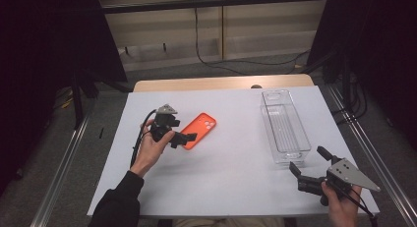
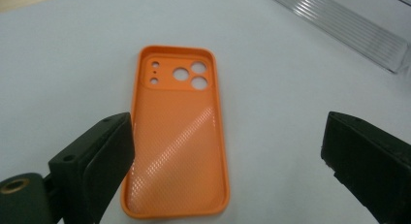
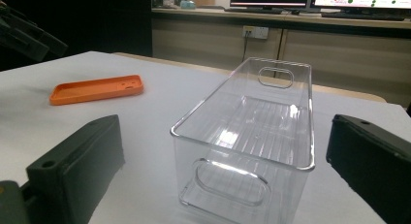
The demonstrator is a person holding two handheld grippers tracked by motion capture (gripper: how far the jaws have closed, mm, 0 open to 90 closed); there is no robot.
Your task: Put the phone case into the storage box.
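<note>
An orange phone case (image 1: 200, 130) lies inside-up on the white table top (image 1: 231, 178), left of centre. My left gripper (image 1: 184, 138) is at its near end, held low and open. In the left gripper view the case (image 2: 179, 136) rests flat on the table, with the left jaw over its edge and the right jaw well off to the side. A clear plastic bin (image 1: 284, 126) stands lengthwise at the right. My right gripper (image 1: 309, 160) is open just before the bin's near end, and its own view looks into the empty bin (image 3: 232, 185).
The case (image 3: 97, 89) also lies far left of the bin in the right gripper view, with the left gripper (image 3: 24, 35) behind it. A corner of the bin (image 2: 349, 25) is at upper right in the left gripper view. Cables trail from both grippers.
</note>
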